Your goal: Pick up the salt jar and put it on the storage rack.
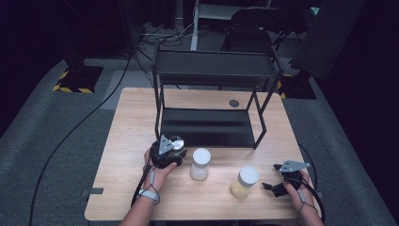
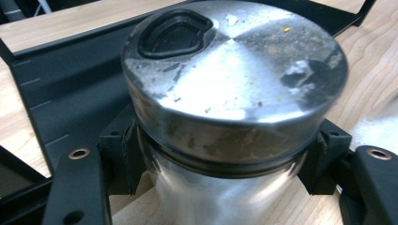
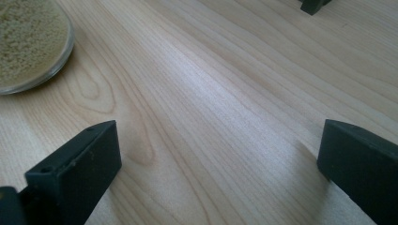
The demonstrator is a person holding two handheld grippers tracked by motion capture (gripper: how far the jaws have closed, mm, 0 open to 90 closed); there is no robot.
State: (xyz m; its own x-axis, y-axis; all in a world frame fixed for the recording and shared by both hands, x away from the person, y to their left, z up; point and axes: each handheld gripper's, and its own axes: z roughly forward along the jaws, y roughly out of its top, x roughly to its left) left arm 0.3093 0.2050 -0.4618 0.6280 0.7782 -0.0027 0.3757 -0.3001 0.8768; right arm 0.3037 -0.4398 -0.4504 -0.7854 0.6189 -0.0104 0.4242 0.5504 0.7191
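The steel-lidded jar (image 2: 234,93) stands on the wooden table (image 1: 127,188) at its near left, right against the near-left corner of the black two-tier shelf rack (image 1: 207,127). The left gripper (image 1: 165,153) is clenched on it: in the left gripper view the two black pads press the glass just below the lid's rim, one on each side. The lid is scuffed and speckled, with a black rubber-edged opening near its far edge; no writing can be read on it. What the jar holds cannot be told through the glare.

Just right of it, apart, stands a white-lidded jar (image 1: 200,164) with pale contents. Farther right and nearer stands a second white-lidded jar (image 1: 244,181) of yellowish grainy powder. The rack's lower shelf lies bare behind them, its near edge close to the gripped jar.

At the near right, the right gripper (image 1: 277,181) rests low over the tabletop, jaws wide apart and holding nothing, with the yellow jar just to its left.
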